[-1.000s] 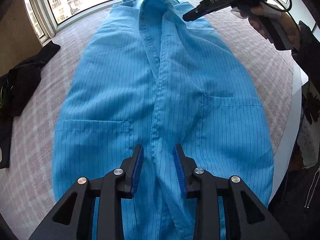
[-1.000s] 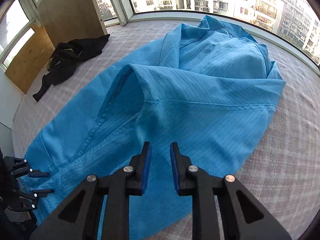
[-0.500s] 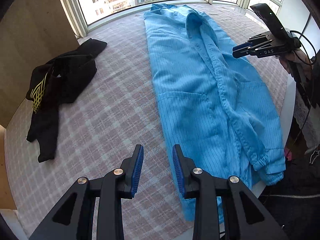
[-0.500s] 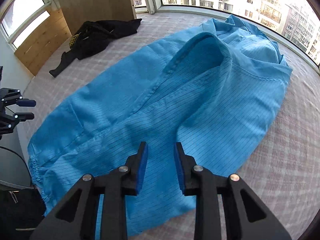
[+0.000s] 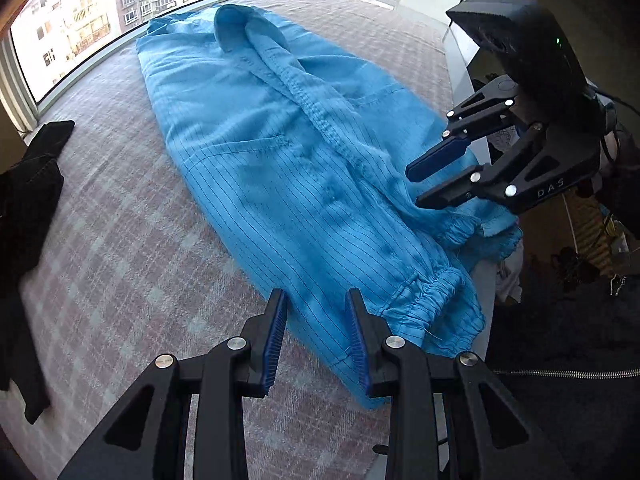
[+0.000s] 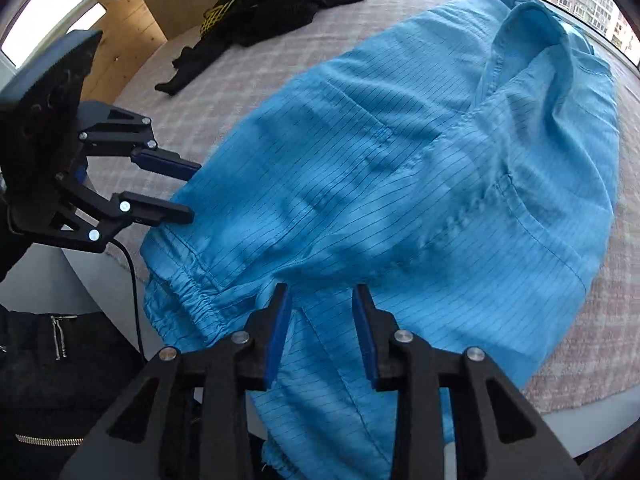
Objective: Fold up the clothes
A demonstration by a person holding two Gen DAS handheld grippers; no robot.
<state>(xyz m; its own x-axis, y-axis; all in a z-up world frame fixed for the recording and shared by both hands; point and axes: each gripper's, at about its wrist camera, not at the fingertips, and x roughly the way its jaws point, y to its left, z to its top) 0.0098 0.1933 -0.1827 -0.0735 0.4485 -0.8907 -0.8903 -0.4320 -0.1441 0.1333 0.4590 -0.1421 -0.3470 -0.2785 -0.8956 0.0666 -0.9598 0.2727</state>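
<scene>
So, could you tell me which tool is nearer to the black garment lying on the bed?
Left. The left tool hangs at the blue coat's hem edge facing the black garment; the right tool is across the coat.

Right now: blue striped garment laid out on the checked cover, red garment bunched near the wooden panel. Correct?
Not quite: the bunched garment near the wooden panel is black, as the right wrist view shows. The blue striped garment does lie on the checked cover.

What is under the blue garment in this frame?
The blue garment lies on a pinkish checked cover; its cuffed end hangs past the near edge. What the cover looks like directly beneath the cloth is hidden.
</scene>
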